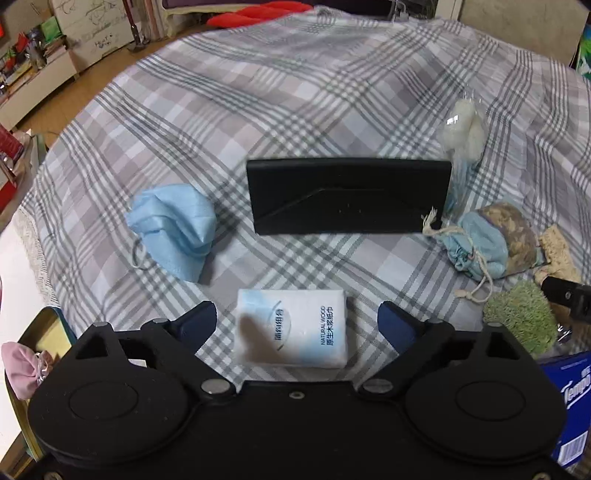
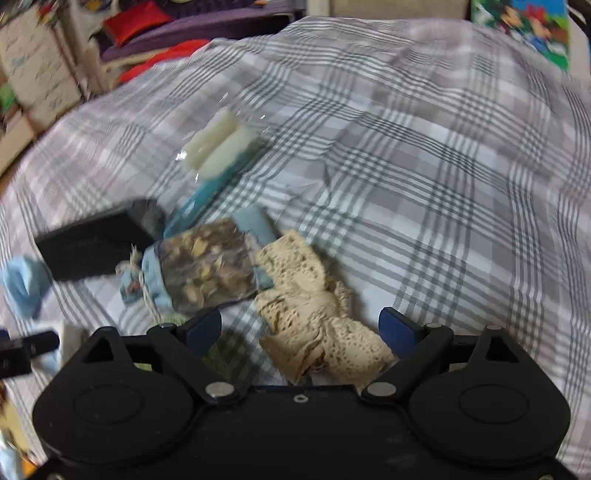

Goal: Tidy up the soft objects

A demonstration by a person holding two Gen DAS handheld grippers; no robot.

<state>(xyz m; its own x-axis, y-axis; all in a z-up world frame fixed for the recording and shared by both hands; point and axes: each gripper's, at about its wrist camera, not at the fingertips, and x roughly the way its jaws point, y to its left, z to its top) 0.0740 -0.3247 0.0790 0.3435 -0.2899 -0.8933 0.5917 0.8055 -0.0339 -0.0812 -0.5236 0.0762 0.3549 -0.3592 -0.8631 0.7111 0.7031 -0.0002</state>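
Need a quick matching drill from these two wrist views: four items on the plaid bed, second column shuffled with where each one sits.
Things:
1. tissue pack
2. blue face mask
3. lace cloth
4. black case

Places:
A. between the open right gripper's fingers
B. standing on its long edge, mid-bed
C. between the open left gripper's fingers
D. crumpled, left of the case in the left wrist view

Pairs: 1-C, 2-D, 3-A, 4-B

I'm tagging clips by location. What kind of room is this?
Probably a bedroom at home: a plaid bedsheet underlies everything, with shelves of clutter and red cushions beyond.
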